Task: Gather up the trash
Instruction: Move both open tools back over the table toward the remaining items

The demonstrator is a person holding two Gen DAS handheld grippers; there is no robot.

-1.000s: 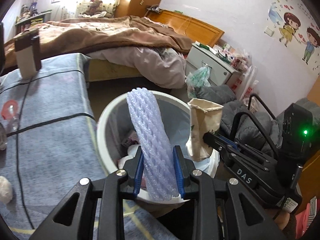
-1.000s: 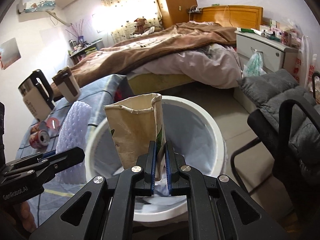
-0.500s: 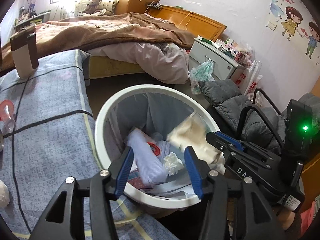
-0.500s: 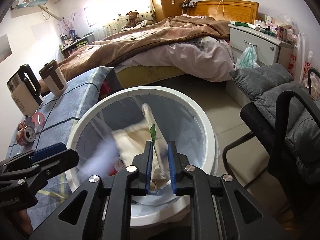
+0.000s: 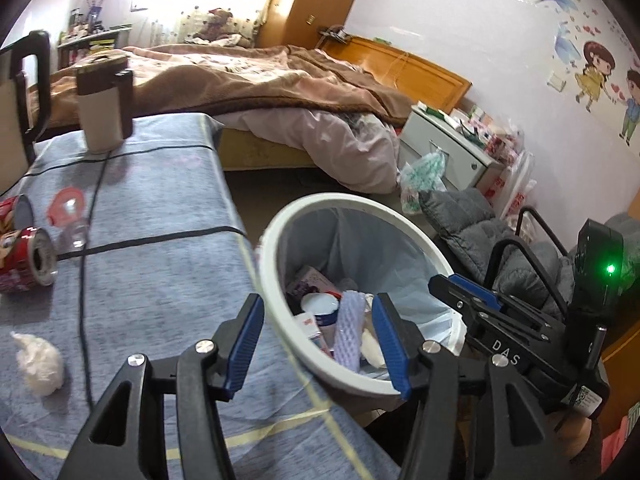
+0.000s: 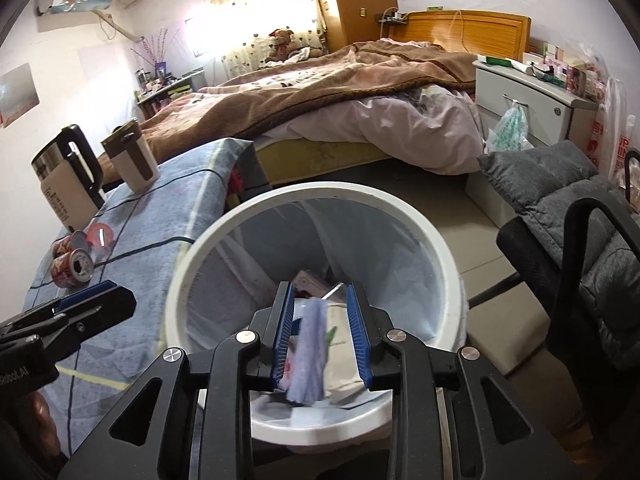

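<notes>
trash lies inside the white bin (image 6: 448, 264): our purple foam sleeve (image 6: 308, 356) and beige paper bag (image 6: 340, 364) rest among the scraps there. our left gripper (image 5: 316, 344) and right gripper (image 6: 320, 336) have just been opening; both jaws stand apart above the bin, gripping nothing. beside the bin, red cans (image 5: 24, 260) and a tissue wad (image 5: 40, 364) sit on the bench (image 5: 160, 248).

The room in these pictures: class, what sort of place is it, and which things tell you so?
Most likely a lived-in bedroom at home. An unmade bed with a wooden headboard fills the back, a cluttered bedside cabinet stands beside it, and a teddy bear sits near the curtained window.
</notes>
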